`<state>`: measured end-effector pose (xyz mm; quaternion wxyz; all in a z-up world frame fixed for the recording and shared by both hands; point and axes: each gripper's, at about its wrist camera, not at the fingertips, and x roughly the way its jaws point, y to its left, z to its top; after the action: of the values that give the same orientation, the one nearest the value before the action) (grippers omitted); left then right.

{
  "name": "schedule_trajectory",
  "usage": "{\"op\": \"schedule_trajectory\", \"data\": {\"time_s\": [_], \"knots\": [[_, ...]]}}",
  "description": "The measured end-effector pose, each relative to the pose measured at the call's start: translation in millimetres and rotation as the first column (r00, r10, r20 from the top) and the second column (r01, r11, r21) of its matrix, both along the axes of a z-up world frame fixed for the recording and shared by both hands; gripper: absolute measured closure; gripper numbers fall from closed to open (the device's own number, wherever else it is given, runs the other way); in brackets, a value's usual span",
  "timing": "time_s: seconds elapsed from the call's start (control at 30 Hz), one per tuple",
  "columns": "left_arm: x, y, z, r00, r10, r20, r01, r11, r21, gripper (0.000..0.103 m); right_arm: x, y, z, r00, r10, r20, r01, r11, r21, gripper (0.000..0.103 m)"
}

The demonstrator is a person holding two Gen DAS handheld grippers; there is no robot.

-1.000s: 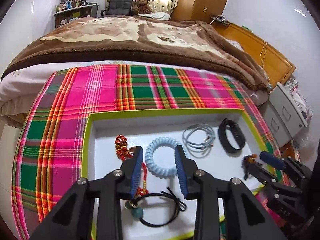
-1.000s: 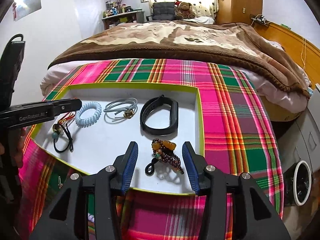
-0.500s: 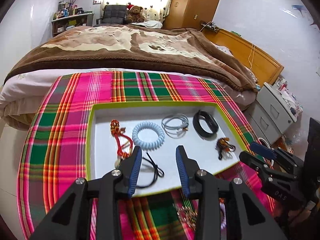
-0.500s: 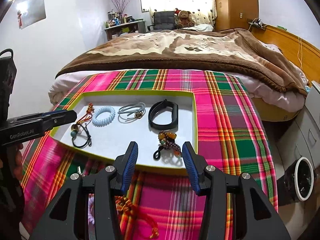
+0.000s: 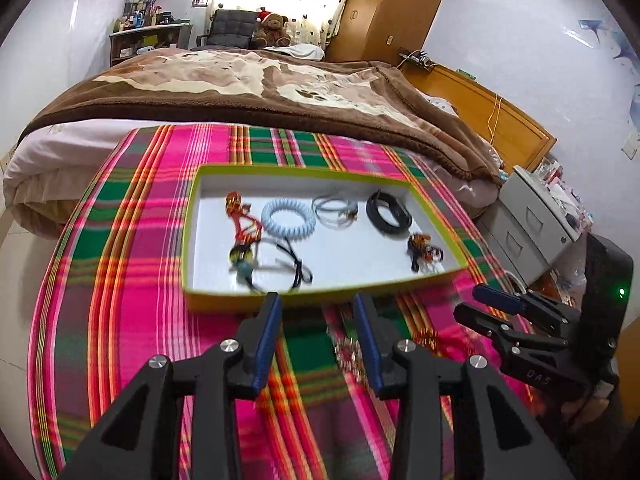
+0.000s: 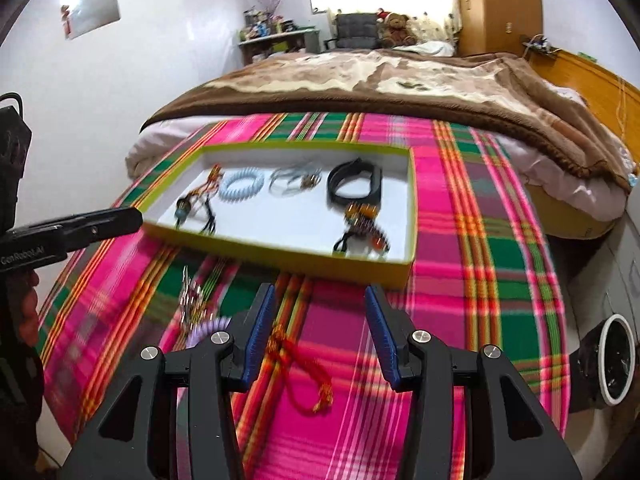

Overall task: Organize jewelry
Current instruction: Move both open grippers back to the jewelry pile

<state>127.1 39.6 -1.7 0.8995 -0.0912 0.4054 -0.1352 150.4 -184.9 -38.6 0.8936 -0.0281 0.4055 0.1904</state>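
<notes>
A shallow white tray with a lime-green rim (image 5: 192, 216) lies on a pink, green and orange plaid cloth (image 5: 132, 280) spread over the foot of a bed with a brown plush blanket (image 5: 256, 88). Inside the tray, from the left, lie a red-and-orange knotted cord bracelet (image 5: 240, 220), a pale blue spiral coil bracelet (image 5: 288, 218), a grey looped cord bracelet (image 5: 334, 210), a black wrist band (image 5: 388, 212), a dark beaded bracelet with amber stones (image 5: 422, 248) and, nearer the front edge, a black cord with a teal bead (image 5: 276, 268). The left gripper (image 5: 318, 308) hangs above the cloth just in front of the tray, its blue-padded jaws opening with nothing between them. The right gripper (image 6: 320, 300) likewise stands parted and empty over the cloth. Only the right wrist view shows the pieces outside the tray: a red tasselled cord (image 6: 304, 368) lying below its jaws, a lilac spiral coil (image 6: 208, 330) and a blurred metallic chain (image 6: 192, 300) beside it; the left view gives just a blur there. Only the left view shows a grey drawer unit (image 5: 532, 216) by the bed. The left gripper's body reads "GenRobot.AI" in the right view; the right gripper's reads "DAS" in the left view.
</notes>
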Motion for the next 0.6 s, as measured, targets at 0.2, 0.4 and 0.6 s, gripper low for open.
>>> {"op": "schedule_trajectory", "data": {"time_s": [0.2,0.4,0.6], "knots": [[-16.2,2.2,-6.6,1.000,0.005,-0.009,-0.006,1.000,-0.022,0.063,-4.2,4.5,-11.5,0.994,0.100,-0.047,-0.098,0.994,0.041,0.056],[-25.1,4.2,-16.8,0.999,0.017,-0.038,-0.018,0.999,-0.032,0.063,-2.4,16.7,-22.4,0.990,0.126,-0.066,-0.128,0.992,-0.021,0.056],[-33.5,7.0,-22.6,0.998,0.024,-0.052,-0.026,0.999,-0.040,0.063,6.0,14.6,-29.4,0.991,0.099,-0.093,-0.100,0.995,-0.002,0.056]]}}
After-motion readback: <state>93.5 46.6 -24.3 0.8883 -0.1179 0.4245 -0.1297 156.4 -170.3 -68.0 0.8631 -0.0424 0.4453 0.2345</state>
